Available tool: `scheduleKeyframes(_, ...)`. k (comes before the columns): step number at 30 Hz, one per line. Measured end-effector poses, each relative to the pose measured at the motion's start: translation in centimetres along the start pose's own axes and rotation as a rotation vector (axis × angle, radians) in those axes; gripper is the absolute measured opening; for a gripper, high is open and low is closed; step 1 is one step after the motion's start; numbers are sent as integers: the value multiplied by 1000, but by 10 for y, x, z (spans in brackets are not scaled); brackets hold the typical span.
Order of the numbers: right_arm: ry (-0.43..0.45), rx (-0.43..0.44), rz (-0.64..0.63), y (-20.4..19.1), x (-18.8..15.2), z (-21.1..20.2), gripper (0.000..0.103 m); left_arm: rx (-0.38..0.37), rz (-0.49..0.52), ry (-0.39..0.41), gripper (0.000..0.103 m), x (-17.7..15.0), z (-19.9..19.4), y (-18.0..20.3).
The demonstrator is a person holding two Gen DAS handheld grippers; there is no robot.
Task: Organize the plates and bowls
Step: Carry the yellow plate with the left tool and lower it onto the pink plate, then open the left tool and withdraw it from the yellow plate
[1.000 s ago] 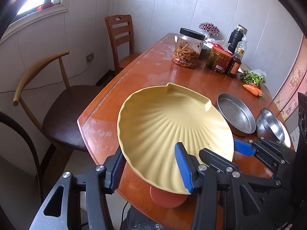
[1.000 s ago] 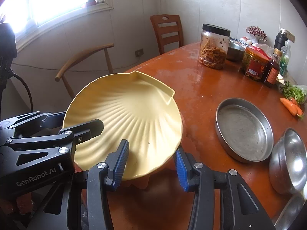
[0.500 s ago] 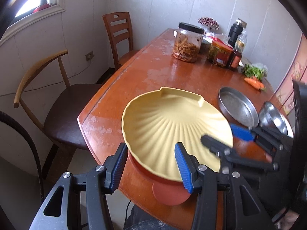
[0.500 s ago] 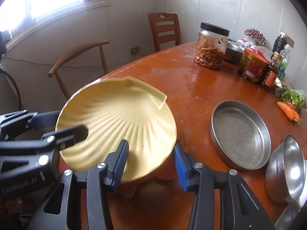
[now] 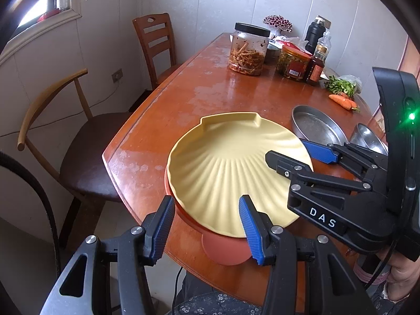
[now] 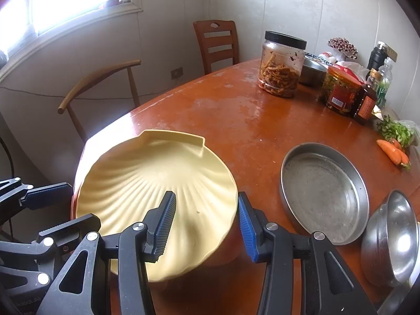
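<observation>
The left gripper (image 5: 207, 225) has its jaws spread apart on either side of the near rim of the yellow shell-shaped plate (image 5: 231, 170), holding nothing. The right gripper (image 6: 207, 225) is likewise spread, one finger over the plate's inside and the other outside its right rim, not pressing on it.

The plate sits on a terracotta-red dish (image 5: 223, 252) at the near corner of the wooden table (image 5: 210, 89); part of that dish pokes out below the plate, between the left gripper's fingers and past the table edge. In the left wrist view the right gripper comes in from the right, over the plate's right edge.

To the right of the right gripper lies a round steel pan (image 6: 324, 193), and just beside it, further right, a steel bowl (image 6: 391, 236) tilted on its side. Beyond them, at the far right, lie carrots (image 6: 392, 151) and green herbs (image 6: 393, 130). Well ahead of both grippers stand a black-lidded jar of pickled strips (image 6: 282, 64), a red-labelled jar (image 6: 340, 92), a dark sauce bottle (image 6: 365, 106) and a black flask (image 5: 315, 35). To the left of the table stand a curved-back chair (image 5: 78, 136) and a slatted wooden chair (image 5: 156, 42).
</observation>
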State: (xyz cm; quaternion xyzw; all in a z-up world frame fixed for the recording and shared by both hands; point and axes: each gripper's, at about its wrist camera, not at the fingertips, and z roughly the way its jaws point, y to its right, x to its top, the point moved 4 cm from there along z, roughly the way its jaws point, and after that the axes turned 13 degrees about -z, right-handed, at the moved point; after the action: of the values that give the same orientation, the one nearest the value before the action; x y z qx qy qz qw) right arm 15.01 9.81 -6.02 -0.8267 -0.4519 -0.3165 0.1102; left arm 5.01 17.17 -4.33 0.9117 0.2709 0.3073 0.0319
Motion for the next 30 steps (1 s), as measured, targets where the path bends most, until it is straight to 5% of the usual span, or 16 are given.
scheduleKeyframes(12, 49, 12, 87, 21, -4, -30, 61, -44, -3, 18, 51, 3, -5, 8)
scheduleKeyframes(21, -45, -7, 211, 66, -26, -20, 62, -63, 17, 18, 51, 3, -8, 16)
scheduleKeyframes(30, -102, -25, 205, 75, -34, -7, 62, -62, 32, 9, 53, 2, -5, 26)
